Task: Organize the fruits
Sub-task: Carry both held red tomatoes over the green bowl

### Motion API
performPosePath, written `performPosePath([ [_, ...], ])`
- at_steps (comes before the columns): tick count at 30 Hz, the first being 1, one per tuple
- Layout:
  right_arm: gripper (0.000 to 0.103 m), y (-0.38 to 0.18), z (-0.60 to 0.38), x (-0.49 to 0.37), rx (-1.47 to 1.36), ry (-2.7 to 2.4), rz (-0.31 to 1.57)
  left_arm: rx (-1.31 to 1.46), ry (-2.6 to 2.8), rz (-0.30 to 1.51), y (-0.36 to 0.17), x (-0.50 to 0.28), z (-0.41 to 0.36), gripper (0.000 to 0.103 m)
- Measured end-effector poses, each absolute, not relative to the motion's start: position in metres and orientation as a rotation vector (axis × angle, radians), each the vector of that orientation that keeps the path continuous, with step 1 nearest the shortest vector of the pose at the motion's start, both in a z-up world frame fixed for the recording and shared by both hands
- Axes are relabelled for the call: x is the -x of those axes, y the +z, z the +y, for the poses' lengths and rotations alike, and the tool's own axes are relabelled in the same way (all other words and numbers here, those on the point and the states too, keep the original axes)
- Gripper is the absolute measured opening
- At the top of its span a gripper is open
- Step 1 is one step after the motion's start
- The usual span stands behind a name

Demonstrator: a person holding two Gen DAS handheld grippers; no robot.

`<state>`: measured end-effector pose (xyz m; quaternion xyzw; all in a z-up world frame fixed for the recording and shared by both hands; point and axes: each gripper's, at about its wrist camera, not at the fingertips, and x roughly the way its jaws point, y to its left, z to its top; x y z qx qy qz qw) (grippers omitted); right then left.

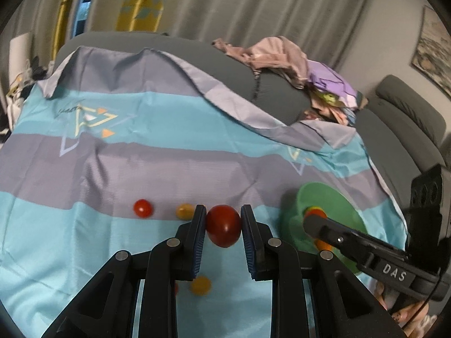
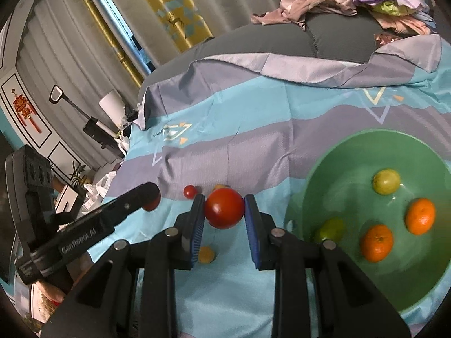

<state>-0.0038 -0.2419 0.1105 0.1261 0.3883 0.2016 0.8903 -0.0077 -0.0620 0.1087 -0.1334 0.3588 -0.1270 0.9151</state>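
Note:
My left gripper (image 1: 223,225) is shut on a dark red tomato (image 1: 223,225) and holds it above the striped cloth (image 1: 112,169). My right gripper (image 2: 224,208) is shut on a bright red tomato (image 2: 224,208), left of the green bowl (image 2: 324,169). The bowl holds two oranges (image 2: 376,242) and two green fruits (image 2: 386,181). On the cloth lie a small red tomato (image 1: 143,208), a yellow one (image 1: 184,211) and another yellow one (image 1: 200,285). In the left view the right gripper's arm (image 1: 366,250) crosses the bowl (image 1: 332,197).
The cloth covers a grey sofa (image 1: 169,48). A heap of clothes (image 1: 282,59) lies at the back right. Curtains hang behind. The left gripper's arm (image 2: 93,225) reaches in from the left in the right wrist view.

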Motion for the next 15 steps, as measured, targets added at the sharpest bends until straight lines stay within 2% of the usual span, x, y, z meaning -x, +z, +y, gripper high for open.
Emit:
performPosePath([
  [15, 0.029, 0.128, -0.269, 0.018, -0.287, 0.369, 0.74, 0.273, -0.411, 0.714, 0.118, 0.018, -0.101, 0.025],
])
